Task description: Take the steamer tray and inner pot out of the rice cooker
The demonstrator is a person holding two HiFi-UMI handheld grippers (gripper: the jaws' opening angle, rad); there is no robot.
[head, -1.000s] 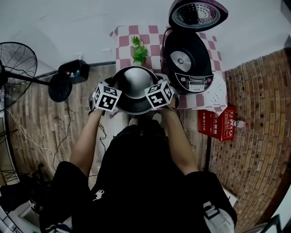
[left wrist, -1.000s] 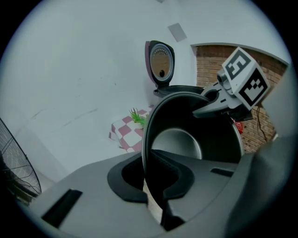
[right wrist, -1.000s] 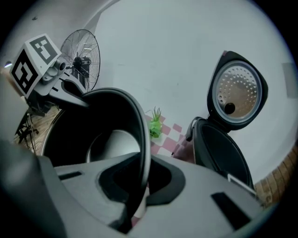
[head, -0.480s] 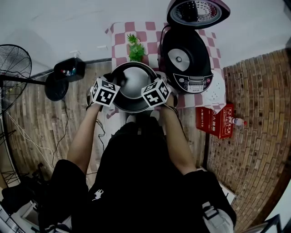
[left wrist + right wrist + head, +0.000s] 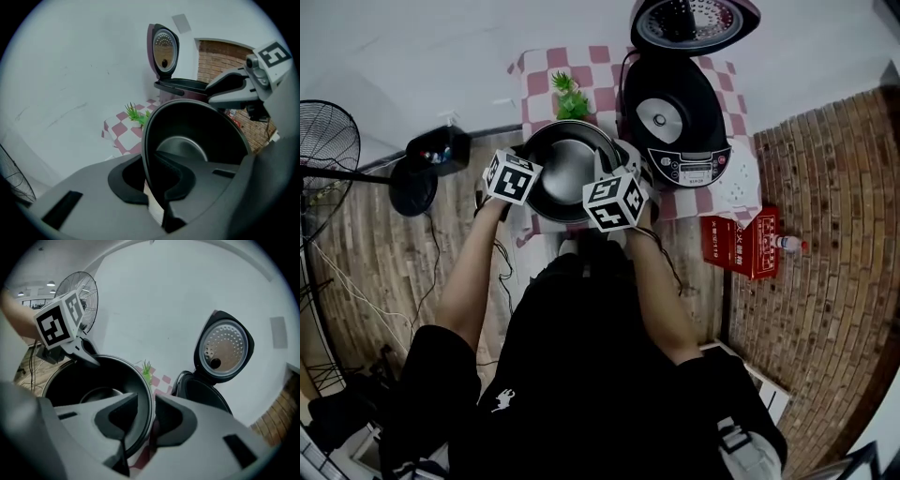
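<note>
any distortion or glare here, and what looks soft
Head view: wide-angle bend, brickwork curving at the right. Left gripper view: fisheye circle, black corners, pale sheen inside the inner pot. Right gripper view: same black corners, foreground near the lens slightly soft.

The left forearm (image 5: 473, 272) and right forearm (image 5: 661, 281) reach up from lower centre to mid-frame of the head view, where the left gripper (image 5: 527, 171) is clamped on the inner pot (image 5: 567, 173) rim while the right gripper (image 5: 617, 173), opposite, has just been opening its jaws, the rim loose between them.
</note>
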